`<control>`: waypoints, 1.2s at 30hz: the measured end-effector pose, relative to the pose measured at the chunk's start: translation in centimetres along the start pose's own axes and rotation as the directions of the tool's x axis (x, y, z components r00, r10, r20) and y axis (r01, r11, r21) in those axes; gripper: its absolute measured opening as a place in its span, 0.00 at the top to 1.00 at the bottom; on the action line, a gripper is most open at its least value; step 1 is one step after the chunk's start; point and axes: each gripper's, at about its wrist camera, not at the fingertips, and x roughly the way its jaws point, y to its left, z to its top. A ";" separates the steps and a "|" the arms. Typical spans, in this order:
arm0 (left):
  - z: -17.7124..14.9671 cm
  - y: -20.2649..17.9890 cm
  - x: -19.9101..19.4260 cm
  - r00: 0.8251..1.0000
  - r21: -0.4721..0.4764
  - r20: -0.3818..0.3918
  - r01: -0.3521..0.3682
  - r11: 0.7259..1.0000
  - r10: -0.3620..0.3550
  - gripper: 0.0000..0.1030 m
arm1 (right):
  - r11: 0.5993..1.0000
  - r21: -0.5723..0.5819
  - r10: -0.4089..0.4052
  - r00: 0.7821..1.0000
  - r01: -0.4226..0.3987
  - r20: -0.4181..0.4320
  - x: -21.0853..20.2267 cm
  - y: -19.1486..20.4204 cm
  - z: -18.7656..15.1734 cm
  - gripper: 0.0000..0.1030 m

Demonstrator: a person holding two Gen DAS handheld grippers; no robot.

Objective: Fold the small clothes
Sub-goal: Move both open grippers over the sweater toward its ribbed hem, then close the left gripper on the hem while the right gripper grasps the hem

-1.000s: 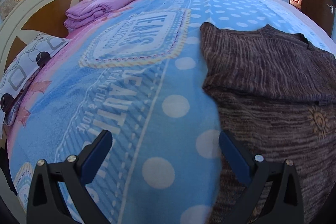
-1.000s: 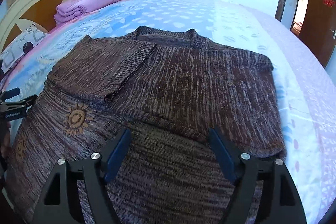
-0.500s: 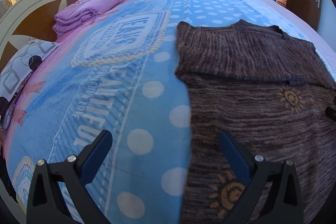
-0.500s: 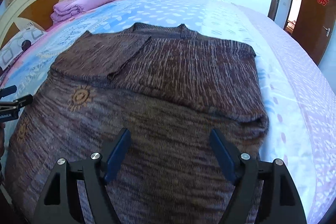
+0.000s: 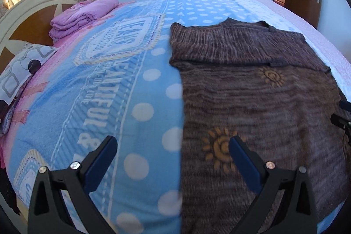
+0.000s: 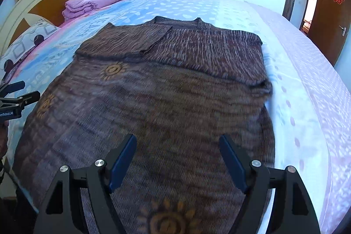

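A brown knit sweater with orange sun motifs lies flat on the bed, both sleeves folded in across the chest. It also shows in the left wrist view. My left gripper is open and empty, straddling the sweater's left edge near the hem. It also shows at the left edge of the right wrist view. My right gripper is open and empty above the sweater's lower half. It shows at the right edge of the left wrist view.
The bed has a blue polka-dot blanket and a pink sheet on the right. A folded purple quilt and a patterned pillow lie by the headboard. A wooden door stands at far right.
Both grippers have drawn back toward the hem end of the sweater, so more of it shows. The left one also shifted right. Both stay open.
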 end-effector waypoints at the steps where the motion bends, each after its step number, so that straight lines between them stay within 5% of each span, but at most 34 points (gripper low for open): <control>1: -0.3 0.1 -0.3 1.000 0.008 0.001 -0.001 1.000 0.001 0.00 | 1.000 0.001 0.004 1.000 -0.004 0.000 -0.3 0.1 -0.3 0.24; 8: -2.9 0.5 -2.4 1.000 0.061 -0.009 0.005 0.998 -0.005 0.01 | 1.000 -0.012 0.024 1.000 -0.024 -0.007 -3.5 1.2 -3.6 0.24; 18: -7.3 1.1 -4.9 0.993 0.071 -0.082 0.092 0.993 -0.086 0.19 | 0.999 -0.041 0.013 1.000 -0.013 0.010 -7.7 2.1 -7.7 0.24; 25: -10.2 1.6 -5.1 0.961 -0.011 -0.182 0.208 0.978 -0.206 0.37 | 1.000 -0.022 0.015 0.999 -0.014 0.048 -9.5 2.4 -10.0 0.24; 36: -11.9 1.2 -4.8 0.933 -0.084 -0.224 0.268 0.960 -0.280 0.55 | 1.000 -0.012 0.019 0.998 -0.019 0.060 -10.4 2.3 -11.3 0.24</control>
